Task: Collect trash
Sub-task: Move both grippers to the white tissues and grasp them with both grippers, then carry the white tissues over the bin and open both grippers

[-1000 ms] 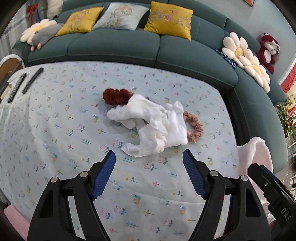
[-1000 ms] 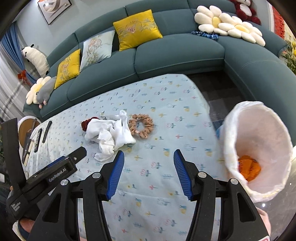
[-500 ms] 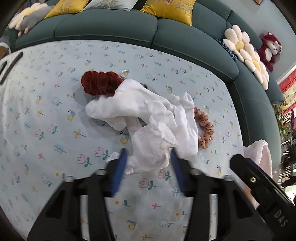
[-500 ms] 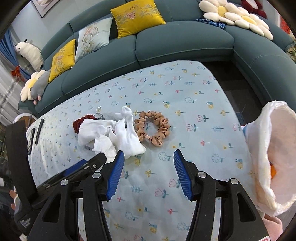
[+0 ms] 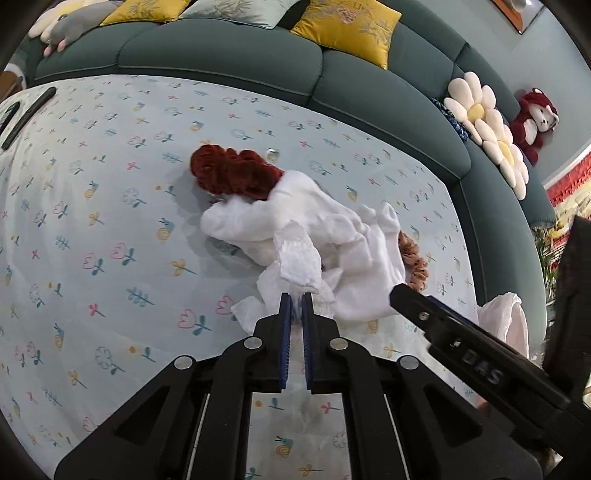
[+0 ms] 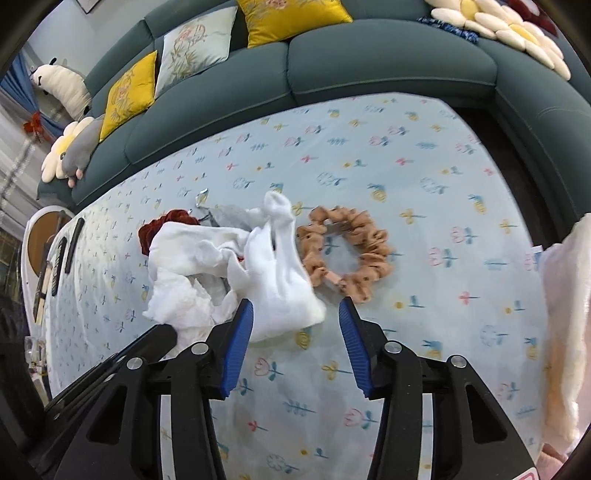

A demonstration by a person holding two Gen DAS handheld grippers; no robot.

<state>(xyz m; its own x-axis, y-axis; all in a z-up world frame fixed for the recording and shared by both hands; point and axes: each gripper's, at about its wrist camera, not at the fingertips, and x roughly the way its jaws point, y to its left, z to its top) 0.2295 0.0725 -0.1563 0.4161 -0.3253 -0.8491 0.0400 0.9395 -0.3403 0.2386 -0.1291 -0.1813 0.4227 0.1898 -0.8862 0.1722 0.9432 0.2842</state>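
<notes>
A pale blue tablecloth (image 5: 110, 206) printed with small flowers and snails covers the whole work surface. A curved teal sofa (image 5: 229, 51) wraps around its far side and right end, carrying yellow cushions (image 5: 347, 22), a pale embroidered cushion (image 6: 192, 48), daisy-shaped pillows (image 5: 487, 136) and a red plush toy (image 5: 533, 122) at the far right. At the far left edge of the cloth lie dark remote controls (image 5: 27, 114), beside a round wooden side table (image 6: 40, 236).

Near the middle of the cloth sits the crumpled white tissue pile (image 5: 332, 236). A dark red scrunchie (image 5: 232, 175) touches its far left side, and a tan scrunchie (image 6: 345, 251) lies against its right side. A white trash bag (image 6: 565, 325) shows at the right edge.

The left gripper (image 5: 295, 306) has its blue pads closed almost together on the near edge of the tissue pile. The right gripper (image 6: 295, 325) hangs just over the near right corner of the same pile; its jaws are closing, with a fold of tissue between them but the pads not pressing it.
</notes>
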